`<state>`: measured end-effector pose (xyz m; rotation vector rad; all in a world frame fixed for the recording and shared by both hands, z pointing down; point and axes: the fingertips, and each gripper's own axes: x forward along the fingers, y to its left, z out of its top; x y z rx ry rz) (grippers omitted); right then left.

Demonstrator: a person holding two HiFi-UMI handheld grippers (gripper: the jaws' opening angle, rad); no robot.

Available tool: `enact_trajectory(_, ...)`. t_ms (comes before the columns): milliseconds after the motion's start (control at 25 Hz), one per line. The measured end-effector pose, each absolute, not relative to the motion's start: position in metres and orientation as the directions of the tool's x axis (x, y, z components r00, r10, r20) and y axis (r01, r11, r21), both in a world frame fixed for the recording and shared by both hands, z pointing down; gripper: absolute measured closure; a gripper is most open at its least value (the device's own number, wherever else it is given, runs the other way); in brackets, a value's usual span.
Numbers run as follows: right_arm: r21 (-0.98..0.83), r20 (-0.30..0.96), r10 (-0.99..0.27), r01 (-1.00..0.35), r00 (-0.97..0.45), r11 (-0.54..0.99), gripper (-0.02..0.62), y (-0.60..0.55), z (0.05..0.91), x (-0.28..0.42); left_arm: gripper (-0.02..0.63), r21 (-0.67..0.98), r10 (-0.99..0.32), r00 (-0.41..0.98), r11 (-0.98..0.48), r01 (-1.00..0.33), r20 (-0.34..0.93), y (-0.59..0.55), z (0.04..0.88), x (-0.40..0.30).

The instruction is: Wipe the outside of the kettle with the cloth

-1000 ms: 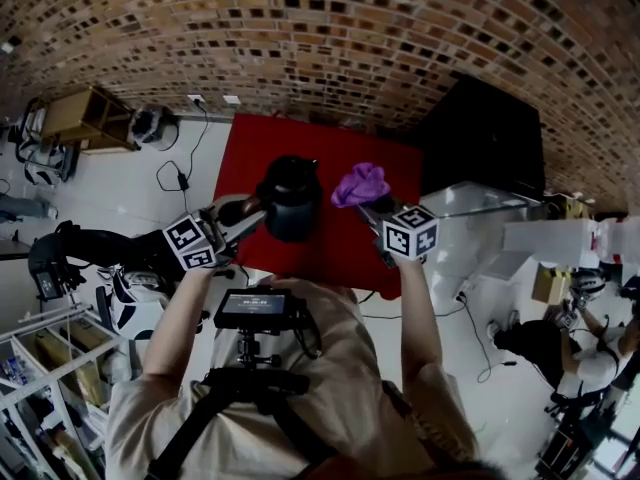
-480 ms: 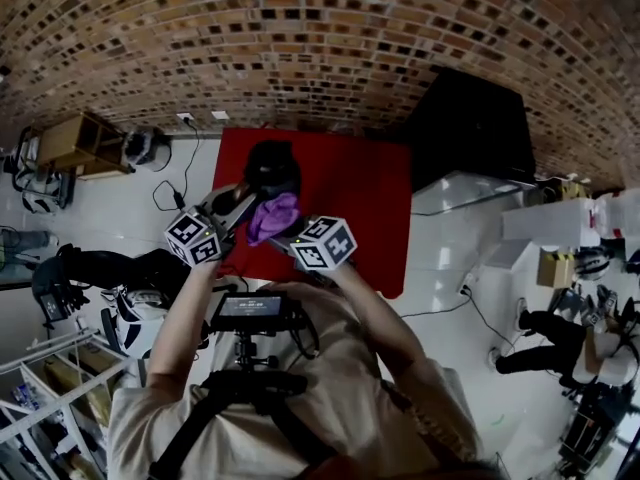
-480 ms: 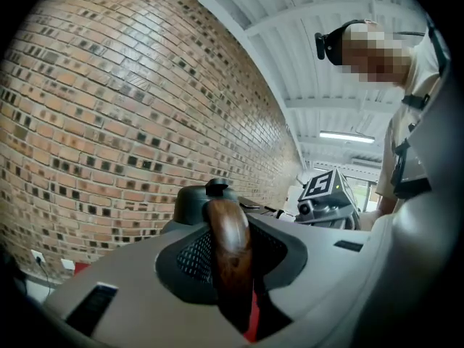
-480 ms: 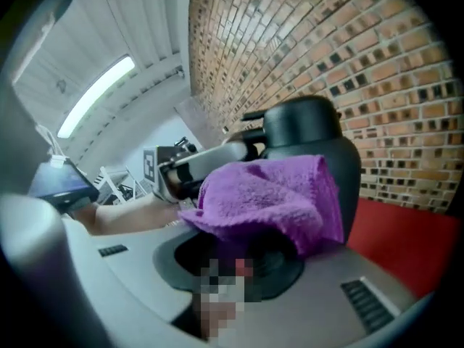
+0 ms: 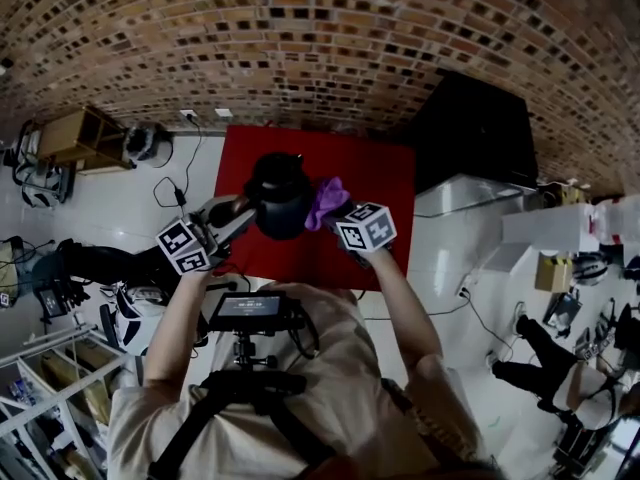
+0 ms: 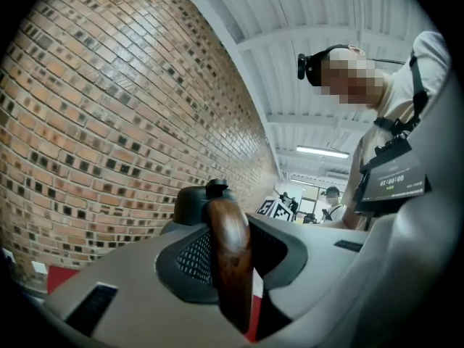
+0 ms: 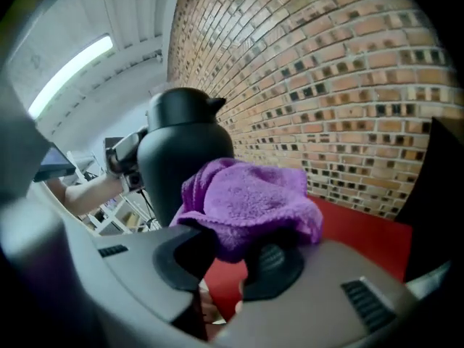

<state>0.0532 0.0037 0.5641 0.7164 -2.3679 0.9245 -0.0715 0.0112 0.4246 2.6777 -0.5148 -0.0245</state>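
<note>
Over the red table (image 5: 375, 183), your left gripper (image 6: 230, 270) clamps the wooden handle (image 6: 228, 238) of the black kettle (image 5: 278, 196) while your right gripper (image 7: 233, 261) pinches the purple cloth (image 7: 250, 201) at its side, apparently mid-wipe, with firm strokes around the body likely next

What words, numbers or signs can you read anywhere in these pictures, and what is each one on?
"00:00:" followed by blurred digits: on the chest monitor screen.
The left marker cube and the right marker cube carry square codes only, no words.
No print can be seen on the kettle or the cloth.
</note>
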Motion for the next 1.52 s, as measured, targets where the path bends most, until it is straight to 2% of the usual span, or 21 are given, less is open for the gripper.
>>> enact_trajectory(200, -0.332, 0.626, -0.338, -0.633, -0.703, 0.700, 0.494, -0.035, 0.570, 0.060, 0.517, 0.430, -0.309, 0.951, -0.859, -0.277, -0.003, 0.022, 0.417, -0.068)
enact_trajectory(320, -0.363, 0.554, -0.386, -0.632, -0.737, 0.685, 0.492, -0.055, 0.557, 0.062, 0.518, 0.447, -0.311, 0.950, -0.853, -0.269, -0.021, 0.020, 0.417, -0.067)
enact_trajectory(560, -0.376, 0.474, -0.478, -0.661, -0.739, 0.649, 0.492, -0.032, 0.507, 0.096, 0.518, 0.436, -0.393, 0.919, -0.825, -0.361, 0.017, 0.005, 0.421, -0.084)
enact_trajectory(680, -0.386, 0.449, -0.428, -0.603, -0.784, 0.698, 0.492, 0.007, 0.483, 0.066, 0.518, 0.436, -0.442, 0.896, -0.800, -0.413, 0.038, -0.014, 0.428, -0.097)
enact_trajectory(840, -0.464, 0.427, -0.257, -0.454, -0.867, 0.761, 0.492, 0.047, 0.490, -0.016, 0.518, 0.385, -0.511, 0.855, -0.773, -0.504, 0.094, -0.038, 0.434, -0.101)
enact_trajectory(960, -0.574, 0.391, -0.133, -0.354, -0.911, 0.738, 0.492, 0.061, 0.506, -0.071, 0.518, 0.318, -0.527, 0.837, -0.775, -0.545, 0.151, -0.049, 0.436, -0.088)
enact_trajectory(1080, -0.668, 0.352, -0.087, -0.315, -0.932, 0.675, 0.492, 0.057, 0.523, -0.101, 0.518, 0.307, -0.513, 0.843, -0.786, -0.536, 0.160, -0.049, 0.436, -0.078)
enact_trajectory(1320, -0.677, 0.429, -0.070, -0.372, -0.901, 0.635, 0.494, 0.061, 0.548, -0.059, 0.515, 0.403, -0.477, 0.878, -0.795, -0.454, 0.049, -0.034, 0.424, -0.086)
enact_trajectory(1520, -0.653, 0.490, -0.170, -0.489, -0.855, 0.577, 0.494, 0.044, 0.568, 0.010, 0.515, 0.414, -0.402, 0.914, -0.842, -0.347, -0.051, -0.017, 0.400, -0.100)
